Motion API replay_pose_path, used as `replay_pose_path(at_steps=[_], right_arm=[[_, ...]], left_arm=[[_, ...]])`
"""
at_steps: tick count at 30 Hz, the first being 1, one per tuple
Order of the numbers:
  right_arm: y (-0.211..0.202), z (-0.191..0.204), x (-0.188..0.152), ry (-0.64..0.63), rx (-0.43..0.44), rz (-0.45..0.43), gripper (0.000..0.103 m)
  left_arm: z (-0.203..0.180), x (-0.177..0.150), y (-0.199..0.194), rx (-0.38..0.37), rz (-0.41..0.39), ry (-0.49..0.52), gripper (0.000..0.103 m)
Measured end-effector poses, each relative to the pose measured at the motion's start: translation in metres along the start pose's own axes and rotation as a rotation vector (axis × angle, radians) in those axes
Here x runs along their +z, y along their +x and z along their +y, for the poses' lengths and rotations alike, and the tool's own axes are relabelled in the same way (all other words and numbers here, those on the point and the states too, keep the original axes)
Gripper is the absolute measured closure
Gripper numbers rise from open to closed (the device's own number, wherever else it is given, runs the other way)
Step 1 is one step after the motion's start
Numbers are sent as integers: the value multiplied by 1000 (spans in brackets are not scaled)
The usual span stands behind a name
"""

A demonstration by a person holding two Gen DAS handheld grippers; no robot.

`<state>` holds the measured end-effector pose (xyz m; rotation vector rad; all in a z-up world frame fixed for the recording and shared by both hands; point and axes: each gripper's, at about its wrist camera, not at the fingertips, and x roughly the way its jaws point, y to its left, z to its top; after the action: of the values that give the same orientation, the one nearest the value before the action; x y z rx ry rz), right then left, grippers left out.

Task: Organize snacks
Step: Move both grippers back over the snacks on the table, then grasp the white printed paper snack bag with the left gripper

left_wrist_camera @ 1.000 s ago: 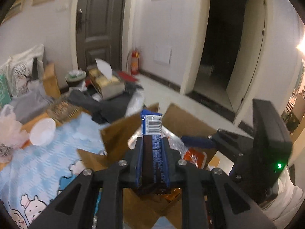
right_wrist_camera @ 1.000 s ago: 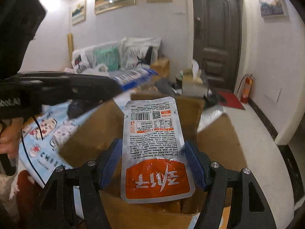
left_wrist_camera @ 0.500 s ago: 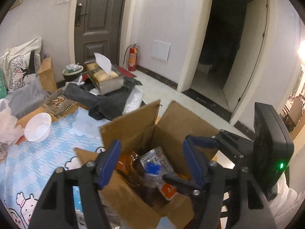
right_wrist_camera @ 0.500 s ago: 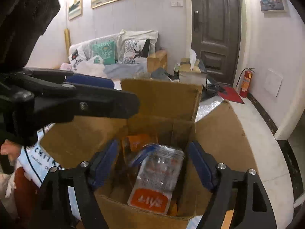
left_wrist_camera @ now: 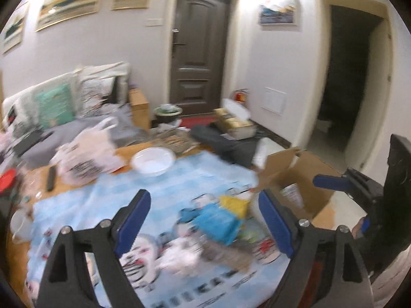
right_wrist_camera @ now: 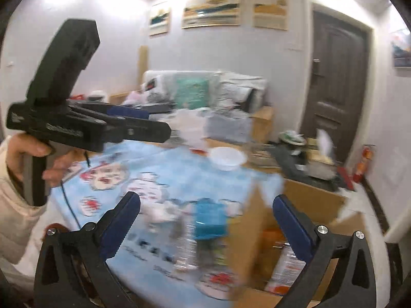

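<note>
Swinging both tools over with jaws opening and nothing between them, left tool and right tool could nudge the loose snack packets on the table beside the cardboard box, probably scattering them or grabbing two together.

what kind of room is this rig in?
Most likely a lived-in home living room by the entrance: a sofa piled with cushions, framed pictures on the wall, a dark front door. Snack packets lie on a cartoon-print cloth beside a cardboard box.
</note>
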<state>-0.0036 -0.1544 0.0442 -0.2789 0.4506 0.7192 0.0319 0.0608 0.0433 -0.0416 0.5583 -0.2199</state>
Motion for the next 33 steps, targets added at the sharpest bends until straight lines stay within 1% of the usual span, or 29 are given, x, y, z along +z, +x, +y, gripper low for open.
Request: replay_pose_path(at_steps=[4,7,9,12,15,17,20,22,24,25,27,28,29,30,33], right_arm=[[30,38,13,2,88,33,0],[63,66,13,-9,78,94,0],[90,79,5,-4,97,155,0],[129,84,-15,43,128,250,1],[165,82,-38,77,131,323,2],[187,78,-51,103,122,363,2],[211,68,-65,138,128,401,2],[226,61,-73,154,135,415,8],[232,55,-76,162,157,417,11],[235,53,-77,166,171,418,14],[242,52,-79,166,202,408,19],[243,53,-79,152,202,400,20],[244,55,-78,138,200,399,20],[247,57,-78,123,202,399,20],[248,59,-79,97,194,391,26]], left_arm=[[50,-35,-10,38,24,-62,19],[79,-64,-4,43,57,-101,19],[96,-81,5,35,84,-129,19],[112,-101,23,16,124,-169,19],[123,-118,45,-24,167,-216,19],[124,-124,58,-58,185,-240,19],[121,-129,81,-130,215,-267,19],[115,-130,100,-182,240,-278,19],[109,-130,119,-231,265,-292,20],[107,-130,126,-247,274,-297,21],[101,-132,143,-287,302,-304,30],[99,-133,149,-301,315,-307,38],[98,-135,156,-315,330,-313,41],[97,-137,162,-334,339,-328,42],[97,-139,167,-348,342,-345,43]])
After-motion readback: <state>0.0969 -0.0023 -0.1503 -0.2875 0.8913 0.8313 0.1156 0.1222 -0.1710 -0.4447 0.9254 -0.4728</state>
